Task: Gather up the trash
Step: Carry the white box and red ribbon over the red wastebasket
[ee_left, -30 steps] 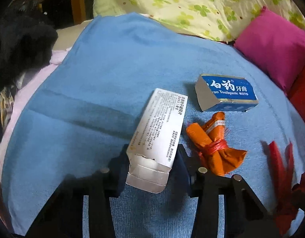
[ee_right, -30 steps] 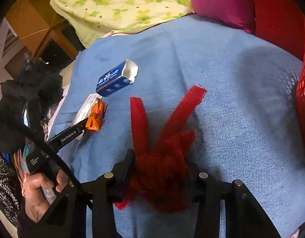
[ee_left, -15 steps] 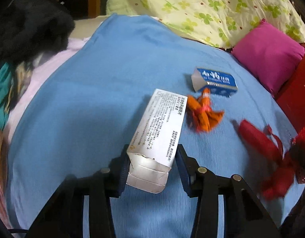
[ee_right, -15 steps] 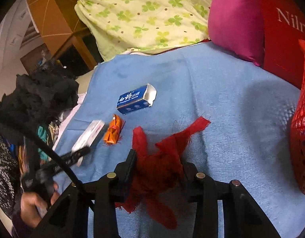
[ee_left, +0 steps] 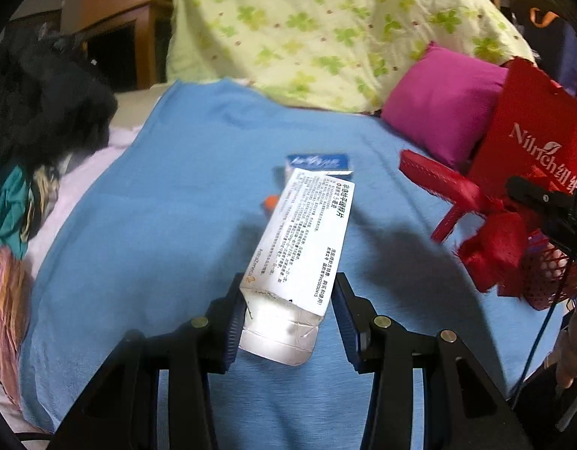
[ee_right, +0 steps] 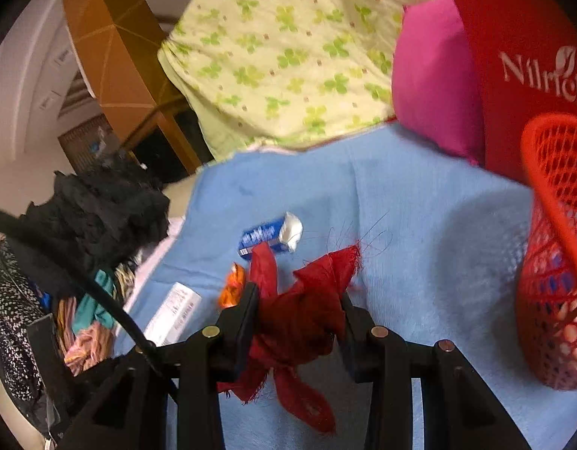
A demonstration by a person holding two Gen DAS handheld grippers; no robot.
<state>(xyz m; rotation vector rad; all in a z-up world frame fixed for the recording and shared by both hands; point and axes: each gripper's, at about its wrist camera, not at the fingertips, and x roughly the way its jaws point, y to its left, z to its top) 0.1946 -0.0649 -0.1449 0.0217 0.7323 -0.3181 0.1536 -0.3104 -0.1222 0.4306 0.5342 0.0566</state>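
My left gripper (ee_left: 288, 315) is shut on a white printed carton (ee_left: 301, 240) and holds it above the blue sheet (ee_left: 157, 225). My right gripper (ee_right: 297, 318) is shut on a bundle of red cloth scraps (ee_right: 303, 311), also lifted; the bundle shows in the left wrist view (ee_left: 487, 236) at the right. A blue toothpaste box (ee_right: 267, 236) and an orange wrapper (ee_right: 232, 292) lie on the sheet; in the left wrist view the box (ee_left: 318, 160) and wrapper (ee_left: 270, 201) are mostly hidden behind the carton. A red mesh basket (ee_right: 550, 262) stands at the right.
A red Nilrich paper bag (ee_left: 532, 142) and a pink pillow (ee_left: 438, 105) stand at the back right. A green clover quilt (ee_left: 325, 30) lies behind. A black garment (ee_right: 101, 210) and mixed clothes (ee_left: 11, 206) pile at the left edge.
Both grippers have risen with their loads. The right gripper has carried the red scraps towards the red basket, which now fills more of its view. The left view has tilted up.
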